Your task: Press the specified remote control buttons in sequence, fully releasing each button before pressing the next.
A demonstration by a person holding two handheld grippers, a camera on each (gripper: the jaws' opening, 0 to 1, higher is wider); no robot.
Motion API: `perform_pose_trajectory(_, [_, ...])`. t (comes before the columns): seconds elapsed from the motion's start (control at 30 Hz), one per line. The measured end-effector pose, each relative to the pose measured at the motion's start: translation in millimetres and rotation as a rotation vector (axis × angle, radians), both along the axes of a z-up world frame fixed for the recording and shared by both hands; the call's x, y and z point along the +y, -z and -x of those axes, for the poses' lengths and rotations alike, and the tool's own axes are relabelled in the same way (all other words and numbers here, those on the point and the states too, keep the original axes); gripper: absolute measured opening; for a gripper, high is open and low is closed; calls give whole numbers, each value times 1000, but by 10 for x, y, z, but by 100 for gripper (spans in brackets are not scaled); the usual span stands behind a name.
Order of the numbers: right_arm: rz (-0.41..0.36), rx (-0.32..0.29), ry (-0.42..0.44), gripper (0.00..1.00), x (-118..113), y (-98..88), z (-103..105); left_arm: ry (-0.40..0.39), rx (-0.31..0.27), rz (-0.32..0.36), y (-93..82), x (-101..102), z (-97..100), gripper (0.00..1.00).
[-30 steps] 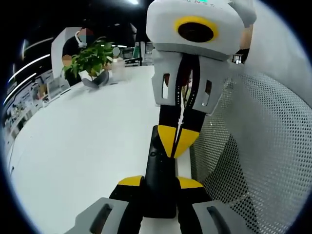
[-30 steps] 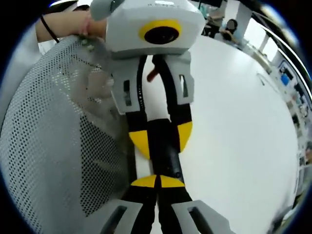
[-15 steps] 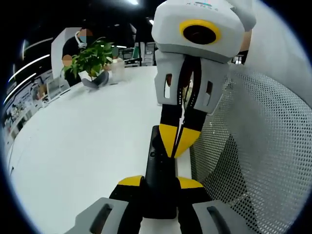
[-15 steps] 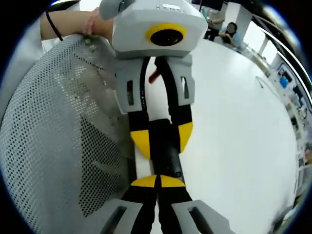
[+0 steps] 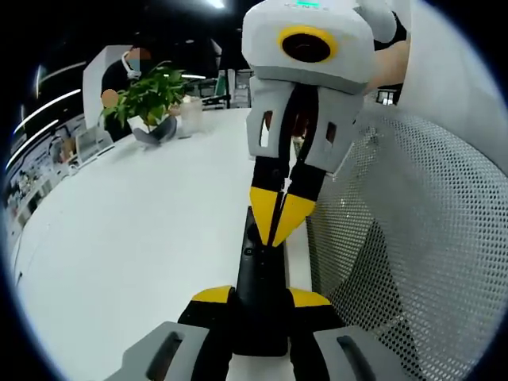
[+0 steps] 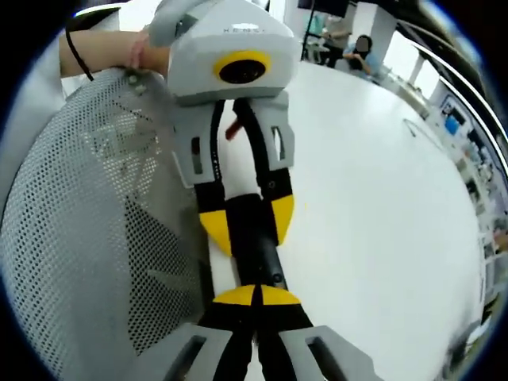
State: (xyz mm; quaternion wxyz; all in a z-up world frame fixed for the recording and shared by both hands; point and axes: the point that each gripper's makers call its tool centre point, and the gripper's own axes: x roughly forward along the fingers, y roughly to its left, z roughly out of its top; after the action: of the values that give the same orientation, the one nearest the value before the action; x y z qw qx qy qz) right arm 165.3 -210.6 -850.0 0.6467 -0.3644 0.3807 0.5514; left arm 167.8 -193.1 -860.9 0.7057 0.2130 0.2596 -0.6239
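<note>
Left tongs (image 5: 262, 298), bottom centre of the left gripper view, are clamping the black remote (image 5: 260, 270) over the bench (image 5: 143, 230). Right tongs (image 5: 278, 216) are poking w/ closed tips. Remote's prob. light, stiff, slick: take its long edges.

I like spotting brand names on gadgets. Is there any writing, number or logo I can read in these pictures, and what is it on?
None can be read.
Faint embossed lettering on the white housing of the other gripper, in the right gripper view: too blurred to read.
Black remote control: button marks too small to read.
</note>
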Motion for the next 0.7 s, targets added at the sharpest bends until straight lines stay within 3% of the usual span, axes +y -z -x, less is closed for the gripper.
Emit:
perform_pose_trajectory(0.3, [26, -11, -42, 0, 40, 47, -16, -3, 1, 1, 2, 3, -2, 25])
perform_pose_trajectory(0.7, [43, 26, -30, 0, 47, 57, -42, 2, 2, 4, 1, 1, -7, 25])
